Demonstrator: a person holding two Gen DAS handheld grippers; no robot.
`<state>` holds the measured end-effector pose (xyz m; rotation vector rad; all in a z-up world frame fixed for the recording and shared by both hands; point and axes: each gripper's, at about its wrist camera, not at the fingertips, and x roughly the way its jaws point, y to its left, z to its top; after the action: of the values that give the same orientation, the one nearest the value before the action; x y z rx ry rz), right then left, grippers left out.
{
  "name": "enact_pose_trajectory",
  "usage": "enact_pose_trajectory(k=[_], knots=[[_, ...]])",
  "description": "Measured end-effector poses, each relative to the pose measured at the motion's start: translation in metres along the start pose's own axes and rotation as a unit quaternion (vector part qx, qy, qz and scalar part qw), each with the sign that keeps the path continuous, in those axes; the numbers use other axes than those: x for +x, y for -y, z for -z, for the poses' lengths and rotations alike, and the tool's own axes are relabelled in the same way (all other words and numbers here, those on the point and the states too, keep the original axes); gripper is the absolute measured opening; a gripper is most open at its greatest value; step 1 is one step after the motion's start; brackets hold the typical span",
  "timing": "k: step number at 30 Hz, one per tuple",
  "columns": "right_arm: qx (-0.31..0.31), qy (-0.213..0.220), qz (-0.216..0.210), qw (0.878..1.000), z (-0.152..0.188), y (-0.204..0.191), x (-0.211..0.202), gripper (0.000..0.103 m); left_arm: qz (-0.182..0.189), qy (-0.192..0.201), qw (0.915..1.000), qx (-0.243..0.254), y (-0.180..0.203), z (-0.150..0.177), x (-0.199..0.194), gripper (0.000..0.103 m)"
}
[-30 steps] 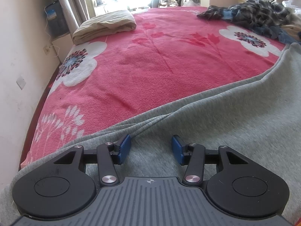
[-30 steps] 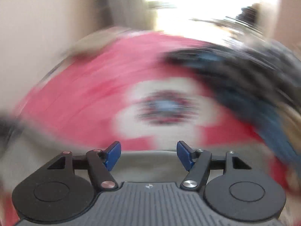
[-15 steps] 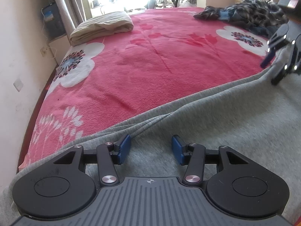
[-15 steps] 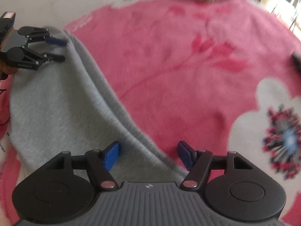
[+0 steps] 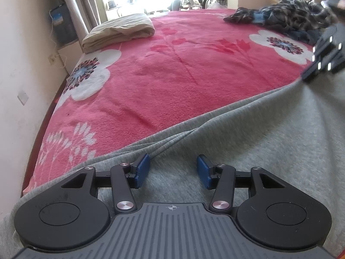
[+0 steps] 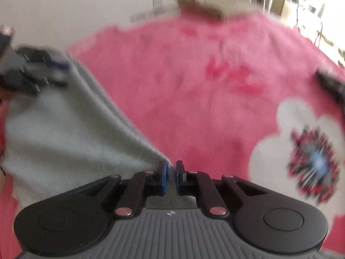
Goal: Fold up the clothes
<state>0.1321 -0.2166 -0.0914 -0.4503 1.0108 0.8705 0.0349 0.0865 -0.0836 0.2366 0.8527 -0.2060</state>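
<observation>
A grey garment [image 5: 258, 151] lies spread over the near part of a pink flowered blanket [image 5: 172, 75]. My left gripper [image 5: 172, 166] hovers open over a rippled edge of it, the blue pads well apart and gripping nothing. In the right wrist view, which is blurred, my right gripper [image 6: 171, 172] is closing its jaws, and the pads pinch a corner of the grey garment [image 6: 64, 140]. The left wrist view shows that right gripper [image 5: 306, 77] at the garment's far right corner. The left gripper [image 6: 62, 67] appears at the other end of the same edge.
A folded beige cloth [image 5: 120, 32] lies at the far left of the bed by the curtain. A dark heap of patterned clothes [image 5: 291, 21] sits at the far right. A wall [image 5: 21, 64] runs along the bed's left side.
My right gripper swung down to the garment's corner and its jaws went from wide apart to nearly together on the fabric. The left gripper has stayed where it was, open.
</observation>
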Motion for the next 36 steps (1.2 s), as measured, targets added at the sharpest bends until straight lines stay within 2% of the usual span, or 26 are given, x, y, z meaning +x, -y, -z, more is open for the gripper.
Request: enact_pose_trajectory(k=[2,3,4,7,10,12,13,15,17,18,19,22,24,26,27,28,29,30,33,36], knots=[[0.017,0.016,0.025,0.999,0.006,0.003,-0.005,0.037,-0.002,-0.003,1.0000,0.002,0.001,-0.001,0.000,0.049],[0.032,0.022,0.040,0.998,0.008,0.007,-0.011,0.057,-0.002,-0.004,1.0000,0.003,0.001,-0.001,0.000,0.049],[0.046,0.029,0.056,0.997,0.011,0.011,-0.017,0.062,-0.003,-0.006,1.0000,0.004,0.001,-0.002,0.000,0.049],[0.134,0.057,0.118,0.982,0.039,0.047,-0.054,0.062,-0.006,-0.006,1.0000,0.003,0.002,-0.002,0.001,0.049],[0.225,0.085,0.180,0.954,0.069,0.086,-0.091,0.062,-0.010,-0.007,0.9999,0.003,0.003,-0.002,0.001,0.050],[0.312,0.083,0.232,0.918,0.098,0.126,-0.116,0.062,-0.010,-0.009,0.9999,0.005,0.004,-0.003,0.001,0.050],[0.357,0.082,0.258,0.894,0.114,0.148,-0.128,0.062,-0.011,-0.010,0.9999,0.006,0.004,-0.003,0.002,0.050],[0.447,0.091,0.283,0.844,0.148,0.189,-0.148,0.062,-0.013,-0.014,0.9998,0.009,0.005,-0.005,0.002,0.050],[0.523,0.105,0.276,0.800,0.180,0.222,-0.161,0.062,-0.017,-0.016,0.9997,0.011,0.007,-0.006,0.003,0.050],[0.550,0.111,0.263,0.785,0.192,0.235,-0.163,0.062,-0.019,-0.018,0.9996,0.012,0.007,-0.006,0.003,0.050],[0.567,0.113,0.253,0.776,0.200,0.246,-0.163,0.062,-0.021,-0.019,0.9995,0.012,0.008,-0.007,0.003,0.050],[0.575,0.102,0.255,0.771,0.207,0.266,-0.153,0.062,-0.027,-0.022,0.9993,0.014,0.010,-0.007,0.004,0.050],[0.579,0.101,0.241,0.772,0.211,0.271,-0.144,0.060,-0.029,-0.025,0.9991,0.015,0.011,-0.008,0.005,0.050],[0.577,0.097,0.229,0.778,0.213,0.273,-0.137,0.054,-0.032,-0.027,0.9990,0.016,0.011,-0.008,0.005,0.050],[0.573,0.093,0.226,0.782,0.214,0.272,-0.135,0.046,-0.033,-0.028,0.9989,0.016,0.012,-0.009,0.005,0.050],[0.566,0.087,0.229,0.787,0.213,0.271,-0.133,0.030,-0.034,-0.029,0.9989,0.016,0.012,-0.009,0.006,0.051],[0.559,0.084,0.233,0.791,0.212,0.268,-0.133,0.020,-0.035,-0.029,0.9989,0.016,0.012,-0.009,0.006,0.051],[0.552,0.086,0.234,0.795,0.211,0.266,-0.134,0.005,-0.035,-0.029,0.9988,0.016,0.012,-0.009,0.007,0.051],[0.522,0.117,0.240,0.810,0.204,0.252,-0.151,0.003,-0.037,-0.029,0.9987,0.018,0.013,-0.010,0.008,0.051],[0.502,0.170,0.234,0.815,0.197,0.245,-0.171,0.003,-0.038,-0.030,0.9987,0.018,0.013,-0.010,0.007,0.051]])
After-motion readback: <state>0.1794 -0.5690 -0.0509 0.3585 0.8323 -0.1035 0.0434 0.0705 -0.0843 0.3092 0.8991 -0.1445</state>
